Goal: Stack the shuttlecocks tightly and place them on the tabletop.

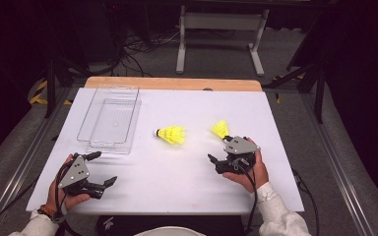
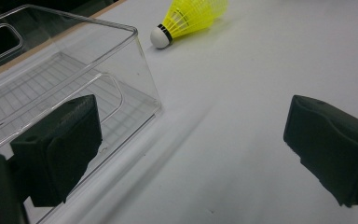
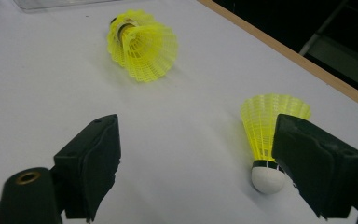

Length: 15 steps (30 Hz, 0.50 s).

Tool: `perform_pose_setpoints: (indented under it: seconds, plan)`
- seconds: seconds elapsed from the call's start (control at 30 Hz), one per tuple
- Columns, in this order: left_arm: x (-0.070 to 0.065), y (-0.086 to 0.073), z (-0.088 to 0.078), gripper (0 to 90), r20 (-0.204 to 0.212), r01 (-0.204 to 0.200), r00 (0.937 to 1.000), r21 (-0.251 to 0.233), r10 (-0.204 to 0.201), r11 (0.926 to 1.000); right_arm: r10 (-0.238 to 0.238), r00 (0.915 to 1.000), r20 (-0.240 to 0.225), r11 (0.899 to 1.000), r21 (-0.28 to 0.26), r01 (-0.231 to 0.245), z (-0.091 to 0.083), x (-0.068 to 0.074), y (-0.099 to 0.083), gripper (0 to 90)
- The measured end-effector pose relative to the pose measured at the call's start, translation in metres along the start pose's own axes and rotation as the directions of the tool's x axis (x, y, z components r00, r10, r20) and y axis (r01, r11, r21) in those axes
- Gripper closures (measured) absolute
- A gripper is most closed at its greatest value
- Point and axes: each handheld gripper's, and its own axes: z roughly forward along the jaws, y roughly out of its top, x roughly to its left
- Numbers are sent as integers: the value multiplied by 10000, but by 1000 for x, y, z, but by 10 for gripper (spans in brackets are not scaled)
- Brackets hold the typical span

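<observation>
Fingers [image 3: 93, 163] of both grippers apart, the right pair's beside a yellow shuttlecock [image 3: 268, 135] on the white table [image 3: 37, 84].

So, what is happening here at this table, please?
A person holds a two-jaw gripper in each hand over a white table. The right gripper is open, with one yellow shuttlecock standing on its cork close against one jaw, not gripped. A second shuttlecock lies on its side near the middle. The left gripper is open too, beside a clear plastic box, holding nothing. The box looks empty.
</observation>
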Motion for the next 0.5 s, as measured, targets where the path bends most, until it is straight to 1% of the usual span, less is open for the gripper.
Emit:
perform_pose_setpoints:
  seconds: [0.17, 0.33, 0.5]
  plan:
    - [0, 0, 0, 51, -3, 23, 10000, -23, -23, 10000, 173, 9998, 122, 9998, 61, -174, 2, -6, -5, 142]
    - [0, 0, 0, 51, 7, 9, 10000, -37, -9, 10000, 374, 9993, 81, 9993, 91, -375, 2, -15, -9, 140]
    - [0, 0, 0, 51, -11, 0, 10000, -27, 0, 10000, 553, 9982, 231, 9983, 192, -557, 3, -21, -13, 140]
